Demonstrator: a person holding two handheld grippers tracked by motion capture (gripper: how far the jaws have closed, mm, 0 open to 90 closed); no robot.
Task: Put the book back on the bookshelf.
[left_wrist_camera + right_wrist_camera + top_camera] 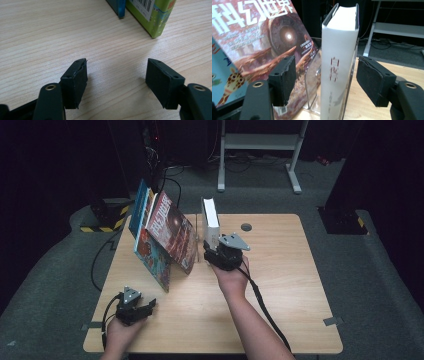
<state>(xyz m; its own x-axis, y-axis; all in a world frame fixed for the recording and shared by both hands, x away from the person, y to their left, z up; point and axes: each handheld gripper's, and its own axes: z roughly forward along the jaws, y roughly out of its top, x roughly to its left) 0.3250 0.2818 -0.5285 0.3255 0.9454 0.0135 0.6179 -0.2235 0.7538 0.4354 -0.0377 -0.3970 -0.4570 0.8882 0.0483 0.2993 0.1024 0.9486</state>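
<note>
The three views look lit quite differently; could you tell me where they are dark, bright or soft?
High view: table lit, surroundings nearly black. Left gripper view: bright, even light, soft shadows under the open left gripper. Right gripper view: white book slightly soft, background dark.

- A wooden desk (285,285) with a round grey grommet (246,226) near its far edge
- A red-brown science-fiction magazine (172,231) leaning to the left, far left on the desk
- A blue giraffe picture book (152,257) leaning just behind it
- A white metal frame (260,142) on the grey floor beyond the desk
- A yellow-black striped base (107,215) at far left
</note>
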